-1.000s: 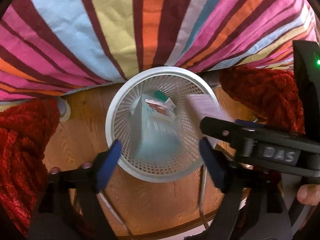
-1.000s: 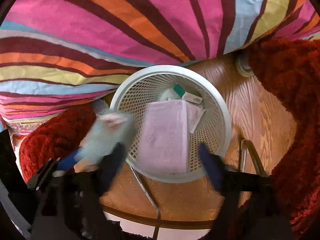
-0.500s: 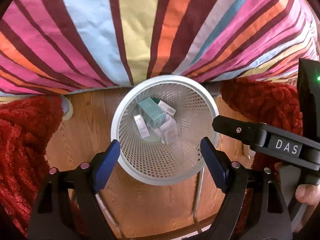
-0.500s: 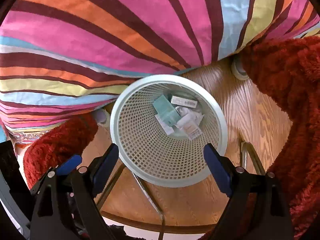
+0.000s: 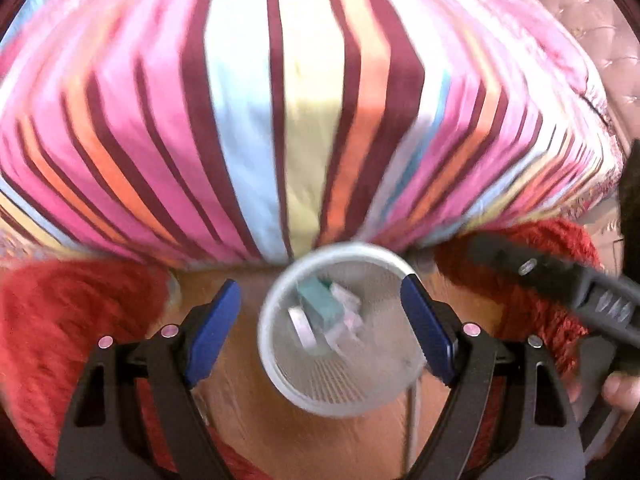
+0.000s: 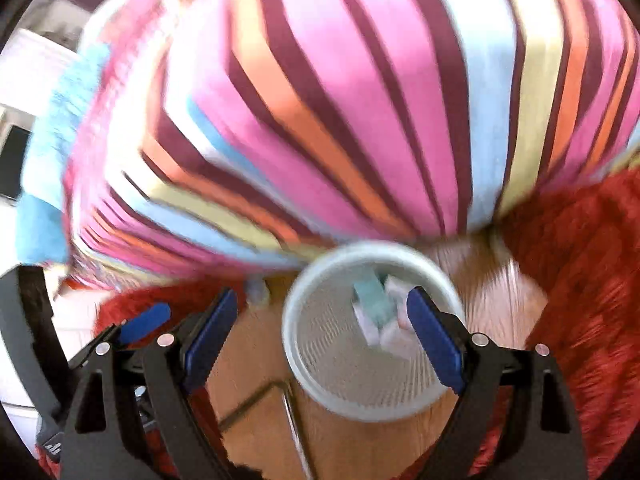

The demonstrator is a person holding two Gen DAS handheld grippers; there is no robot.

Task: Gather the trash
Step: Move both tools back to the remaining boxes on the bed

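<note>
- Left wrist view: my left tongs hang over the white mesh wastebasket with their blue pads spread wide apart and nothing between them.
- The wastebasket stands on the wooden floor, its far rim just at the edge of the striped bedspread that fills the upper part of the view.
- The trash lies down inside the basket: a teal box with a few small pale cartons beside it. The picture is blurred, so I cannot read any of them.
- A shaggy red rug lies on the floor to either side of the basket.
- At the right edge my right tongs show only as a black arm from the side, with a fingertip of my hand below.
- Right wrist view: my right tongs also stand wide apart and grip nothing; the basket sits below them, closer to the right-hand pad.
- The teal box and pale cartons rest at the bottom of the basket.
- The bedspread rises behind, the rug spreads at the right, and thin metal bars lie across the floor near the basket.
- At the lower left, one blue pad of my left tongs pokes in.
</note>
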